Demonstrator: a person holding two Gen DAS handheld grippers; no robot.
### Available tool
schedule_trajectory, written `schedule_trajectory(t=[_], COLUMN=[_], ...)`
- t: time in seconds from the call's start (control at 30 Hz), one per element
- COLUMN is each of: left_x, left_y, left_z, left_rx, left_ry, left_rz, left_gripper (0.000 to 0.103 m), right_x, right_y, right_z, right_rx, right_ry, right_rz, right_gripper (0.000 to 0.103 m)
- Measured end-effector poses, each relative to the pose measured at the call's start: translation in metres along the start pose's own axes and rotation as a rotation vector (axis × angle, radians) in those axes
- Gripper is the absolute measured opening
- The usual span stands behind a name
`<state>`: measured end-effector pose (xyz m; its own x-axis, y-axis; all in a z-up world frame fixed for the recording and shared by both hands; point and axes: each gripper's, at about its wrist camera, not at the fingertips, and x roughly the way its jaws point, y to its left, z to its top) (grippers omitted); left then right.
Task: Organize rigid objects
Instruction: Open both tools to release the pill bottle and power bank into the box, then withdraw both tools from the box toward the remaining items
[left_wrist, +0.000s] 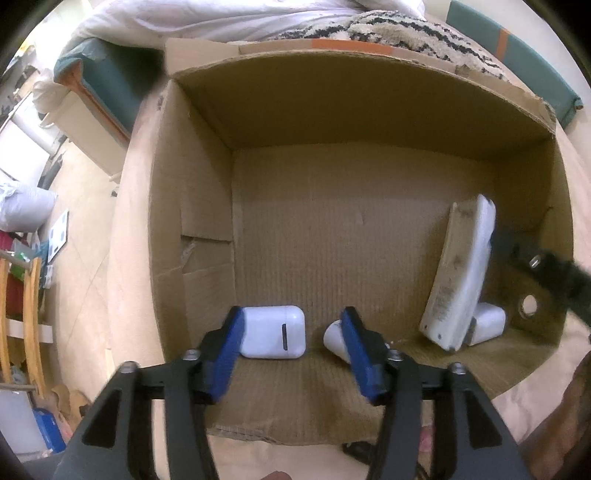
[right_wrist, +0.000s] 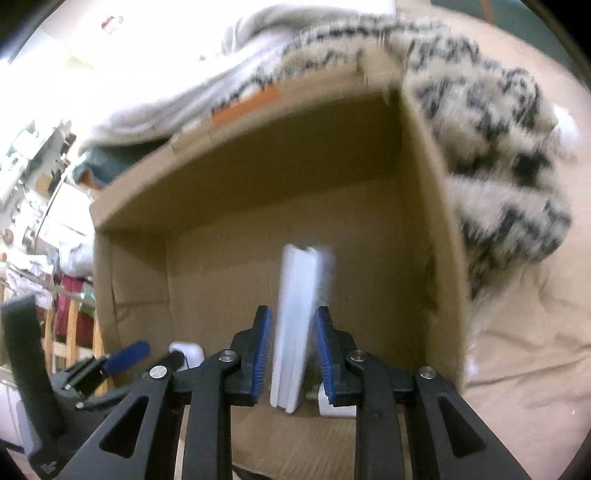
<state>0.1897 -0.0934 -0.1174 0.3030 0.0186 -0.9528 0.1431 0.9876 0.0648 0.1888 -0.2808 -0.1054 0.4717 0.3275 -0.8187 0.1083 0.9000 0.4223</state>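
An open cardboard box (left_wrist: 369, 122) lies on a bed. On its floor are a white earbud case (left_wrist: 272, 331), a small white object (left_wrist: 334, 338) partly behind my finger, a white adapter (left_wrist: 487, 325) and a long white remote (left_wrist: 460, 273) standing on edge. My left gripper (left_wrist: 293, 325) is open and empty just above the case. My right gripper (right_wrist: 293, 332) straddles the remote (right_wrist: 301, 317); its blue pads stand slightly apart from the remote's sides. The adapter (right_wrist: 332, 406) sits behind the right finger. The left gripper (right_wrist: 125, 356) shows at the lower left.
A black-and-white patterned blanket (left_wrist: 406, 29) and white bedding (left_wrist: 184, 18) lie behind the box. The beige sheet (right_wrist: 517, 350) surrounds it. A room floor with shelves and clutter (left_wrist: 33, 258) lies off to the left.
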Motion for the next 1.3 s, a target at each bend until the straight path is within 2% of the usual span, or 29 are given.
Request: schedule_trajectory(t=[0.07,0.1,0.13,0.17,0.2,0.33,0.73,0.97,1.13,1.3], left_x=[-0.002,-0.003,-0.005,-0.006,-0.006,-0.012,-0.023,-0.046,-0.06,-0.063], left_y=[0.0,0.0,0.001,0.001,0.001,0.001,0.002,0.014,0.028,0.039], left_z=[0.0,0.0,0.0,0.0,0.001,0.002,0.003,0.002,-0.011,-0.033], left_rx=[-0.004,-0.008,-0.011,-0.013,-0.013,-0.021,-0.037,-0.056,-0.069,-0.089], left_ry=[-0.007,-0.012,-0.016,-0.022,-0.025,-0.045,-0.07,-0.126,-0.162,-0.144], left_rz=[0.0,-0.003,-0.013,-0.026,-0.03,-0.048,-0.041,-0.049,-0.057,-0.069], left_gripper=[0.068,0.072,0.074,0.077,0.079,0.085,0.086,0.086,0.086,0.087], right_x=[-0.008,-0.01,-0.012,-0.014,-0.015,-0.014,-0.029,-0.046,-0.062,-0.079], right_y=[0.002,0.004,0.006,0.008,0.01,0.01,0.007,-0.004,-0.012,-0.015], right_z=[0.002,0.002,0.002,0.002,0.001,0.003,0.006,0.004,-0.003,-0.013], right_rx=[-0.008,-0.012,-0.021,-0.031,-0.035,-0.023,-0.011,0.036,0.069,0.069], right_ry=[-0.042,-0.051,-0.062,-0.077,-0.082,-0.075,-0.132,-0.172,-0.184,-0.192], right_rz=[0.03,0.043,0.038,0.031,0.037,0.068,0.071,0.074,0.084,0.082], right_gripper=[0.058,0.065,0.079,0.086,0.087,0.103,0.103,0.103,0.103,0.103])
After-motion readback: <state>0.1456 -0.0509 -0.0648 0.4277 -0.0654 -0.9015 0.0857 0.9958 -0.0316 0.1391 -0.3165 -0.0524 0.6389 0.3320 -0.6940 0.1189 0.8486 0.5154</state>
